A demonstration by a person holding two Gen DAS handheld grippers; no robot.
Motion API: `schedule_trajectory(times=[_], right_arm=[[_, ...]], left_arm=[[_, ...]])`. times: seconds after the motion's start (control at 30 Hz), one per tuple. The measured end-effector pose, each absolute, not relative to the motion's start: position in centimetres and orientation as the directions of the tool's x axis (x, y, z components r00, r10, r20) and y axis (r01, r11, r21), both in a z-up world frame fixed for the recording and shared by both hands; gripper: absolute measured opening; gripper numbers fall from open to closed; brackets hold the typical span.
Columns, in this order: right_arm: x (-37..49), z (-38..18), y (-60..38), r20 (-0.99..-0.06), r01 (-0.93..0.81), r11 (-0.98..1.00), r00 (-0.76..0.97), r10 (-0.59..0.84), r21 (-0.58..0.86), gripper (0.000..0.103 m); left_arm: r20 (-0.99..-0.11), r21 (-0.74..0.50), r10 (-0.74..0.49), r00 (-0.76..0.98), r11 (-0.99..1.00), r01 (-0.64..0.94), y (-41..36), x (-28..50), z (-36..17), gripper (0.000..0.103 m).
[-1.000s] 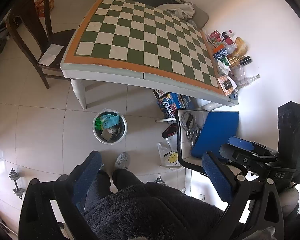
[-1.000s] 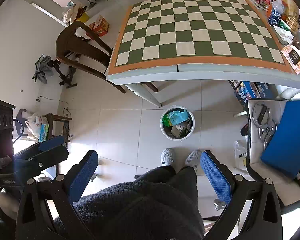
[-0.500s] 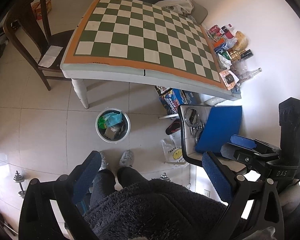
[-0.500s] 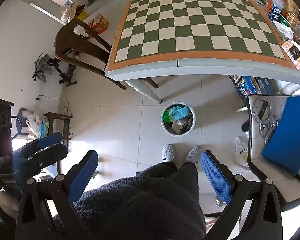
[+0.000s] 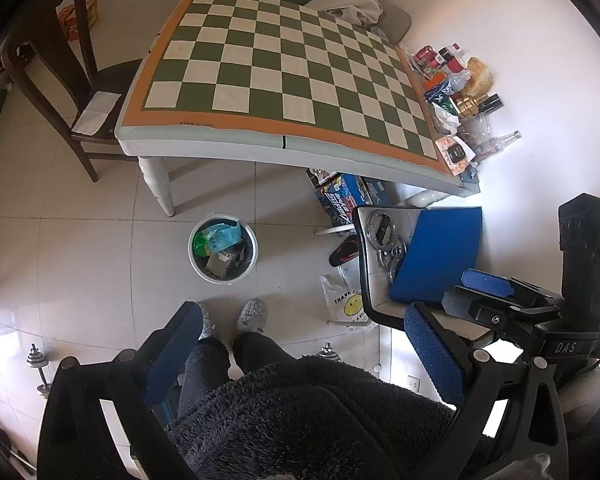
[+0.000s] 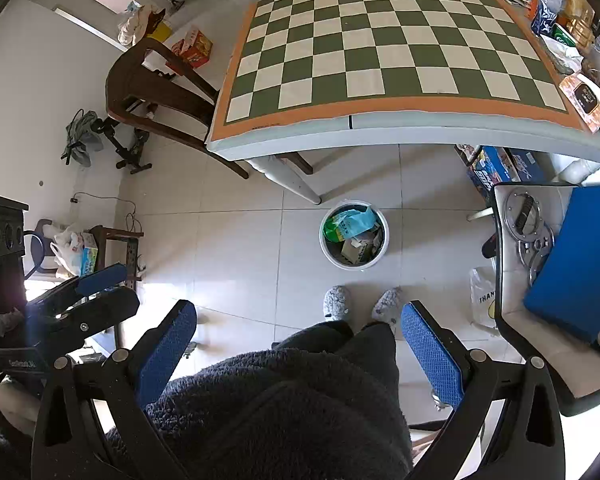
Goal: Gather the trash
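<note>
A white round bin point(image 5: 223, 249) stands on the tiled floor in front of the table; it holds a green-blue bag, cardboard and other trash. It also shows in the right wrist view point(image 6: 354, 234). My left gripper point(image 5: 302, 338) is open and empty, held high above the floor over the person's dark fleece-clad legs. My right gripper point(image 6: 298, 334) is open and empty at the same height. Each gripper shows in the other's view: the right one point(image 5: 500, 292), the left one point(image 6: 88, 292).
A checkered green-and-white table point(image 5: 284, 80) has packets, bottles and cans point(image 5: 456, 88) along its right edge. A dark wooden chair point(image 5: 60, 80) stands at left. A white chair with a blue cushion point(image 5: 440, 256) stands at right, a white plastic bag point(image 5: 346, 304) beside it. Boxes point(image 5: 344, 196) sit under the table.
Both grippers have drawn back and up a little, so the bin and table look slightly farther. Both stay open and empty.
</note>
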State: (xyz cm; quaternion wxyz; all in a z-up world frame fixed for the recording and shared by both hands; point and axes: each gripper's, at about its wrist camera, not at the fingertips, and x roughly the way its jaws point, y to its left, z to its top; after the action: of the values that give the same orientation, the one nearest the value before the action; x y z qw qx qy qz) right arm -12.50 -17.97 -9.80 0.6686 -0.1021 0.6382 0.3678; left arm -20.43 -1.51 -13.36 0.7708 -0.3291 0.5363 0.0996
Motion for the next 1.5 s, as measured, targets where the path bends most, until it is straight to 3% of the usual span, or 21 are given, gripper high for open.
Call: schedule_trajectory(times=[1.5], right_arm=[[-11.91, -9.48, -18.14, -0.927, -0.615, 0.713, -0.084, 0.366, 0.337, 0.103]], left_arm=[[-0.887, -0.409, -0.201, 0.417, 0.762, -0.502, -1.21, -20.43, -12.93, 0.103]])
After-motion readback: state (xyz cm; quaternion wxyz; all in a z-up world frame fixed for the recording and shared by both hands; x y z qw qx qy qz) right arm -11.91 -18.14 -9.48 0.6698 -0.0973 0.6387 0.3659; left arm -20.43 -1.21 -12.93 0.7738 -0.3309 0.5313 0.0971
